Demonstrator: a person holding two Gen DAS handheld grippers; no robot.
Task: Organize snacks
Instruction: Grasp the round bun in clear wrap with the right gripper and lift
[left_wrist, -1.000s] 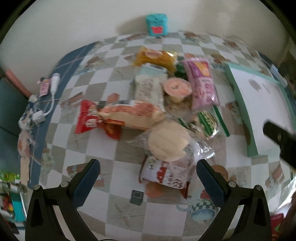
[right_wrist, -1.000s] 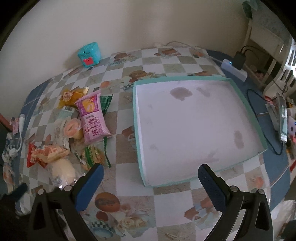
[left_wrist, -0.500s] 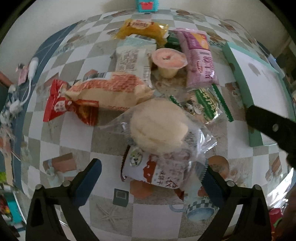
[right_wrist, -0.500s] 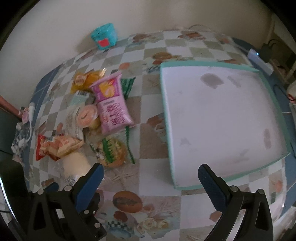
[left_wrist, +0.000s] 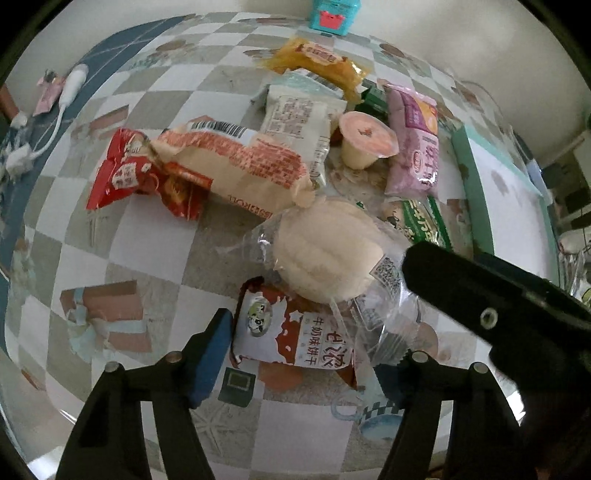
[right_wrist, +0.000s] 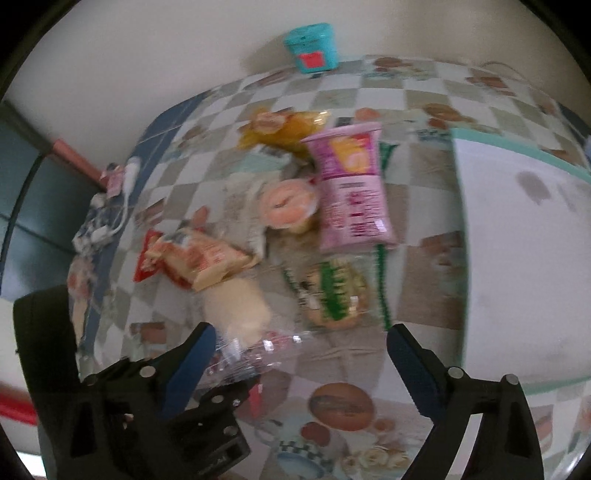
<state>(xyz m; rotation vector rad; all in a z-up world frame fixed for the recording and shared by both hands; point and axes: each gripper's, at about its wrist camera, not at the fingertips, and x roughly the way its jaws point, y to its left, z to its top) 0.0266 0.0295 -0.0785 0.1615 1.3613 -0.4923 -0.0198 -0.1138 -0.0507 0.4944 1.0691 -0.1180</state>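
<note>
My left gripper (left_wrist: 299, 365) points down over a red-and-white biscuit packet (left_wrist: 291, 336), its jaws closing with the packet between them. The left pad (left_wrist: 210, 354) is at the packet's edge and the right pad is hidden behind a clear bag. That bag holds a pale bun (left_wrist: 325, 251) lying partly on the packet. My right gripper (right_wrist: 303, 358) stands open, jaws closing slightly, over the bag's edge near the bun (right_wrist: 236, 310); nothing is gripped. Behind lie a pink packet (right_wrist: 351, 192), a pudding cup (right_wrist: 288, 203) and a green packet (right_wrist: 332, 291).
A white tray with a teal rim (right_wrist: 517, 240) lies to the right of the pile. A beige roll packet (left_wrist: 240, 162), a red packet (left_wrist: 125, 173) and a yellow packet (left_wrist: 314, 59) lie further back. A teal box (right_wrist: 312, 46) stands at the wall, a white cable (left_wrist: 70, 85) at the left.
Both grippers came down closer to the snack pile. The left jaws narrowed around the biscuit packet. The right gripper swung left from the tray to the snacks.
</note>
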